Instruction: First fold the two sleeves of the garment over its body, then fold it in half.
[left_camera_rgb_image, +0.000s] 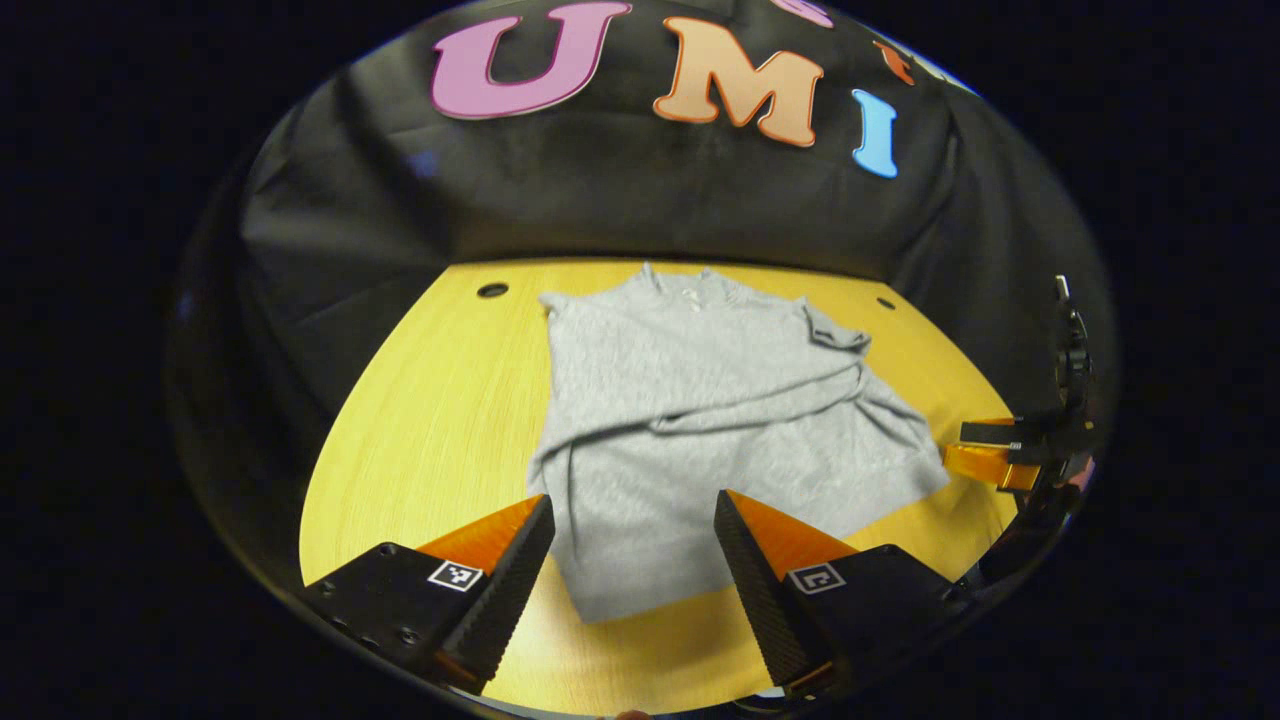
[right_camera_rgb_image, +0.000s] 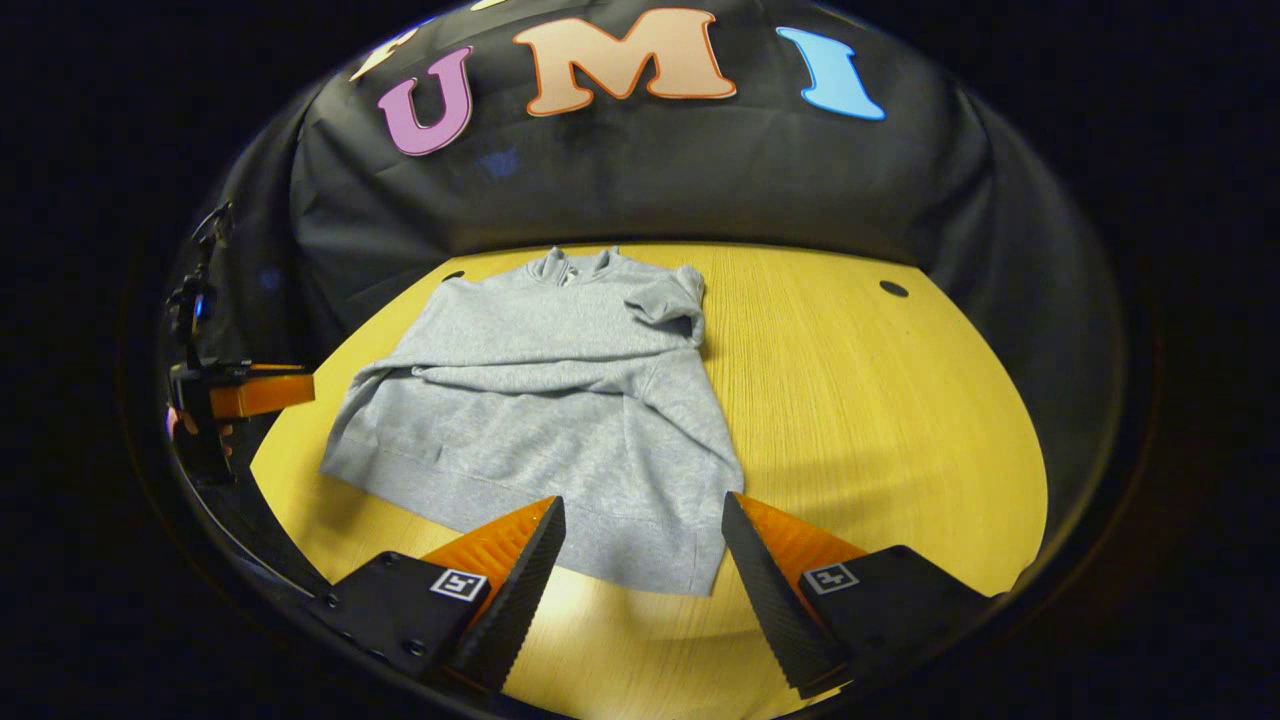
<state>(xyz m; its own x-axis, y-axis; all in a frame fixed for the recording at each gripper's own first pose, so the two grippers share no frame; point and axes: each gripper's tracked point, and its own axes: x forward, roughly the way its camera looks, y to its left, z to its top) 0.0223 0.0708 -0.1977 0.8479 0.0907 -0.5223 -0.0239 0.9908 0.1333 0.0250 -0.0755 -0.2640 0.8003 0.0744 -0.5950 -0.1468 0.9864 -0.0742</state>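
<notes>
A grey long-sleeved garment (left_camera_rgb_image: 700, 420) lies flat on the yellow wooden table (left_camera_rgb_image: 440, 400), collar toward the back wall. Both sleeves are folded across its body. My left gripper (left_camera_rgb_image: 632, 505) is open just above the garment's near hem, holding nothing. In the right gripper view the same garment (right_camera_rgb_image: 540, 410) sits left of centre, and my right gripper (right_camera_rgb_image: 642, 510) stands open over its near right hem corner, also holding nothing. Each gripper appears at the edge of the other's view: the right gripper (left_camera_rgb_image: 990, 450) and the left gripper (right_camera_rgb_image: 250, 393).
Black cloth walls close the booth behind and at both sides. The table (right_camera_rgb_image: 880, 420) has small dark holes (left_camera_rgb_image: 492, 290) (right_camera_rgb_image: 893, 289) near its back corners. Bare tabletop stretches right of the garment in the right gripper view.
</notes>
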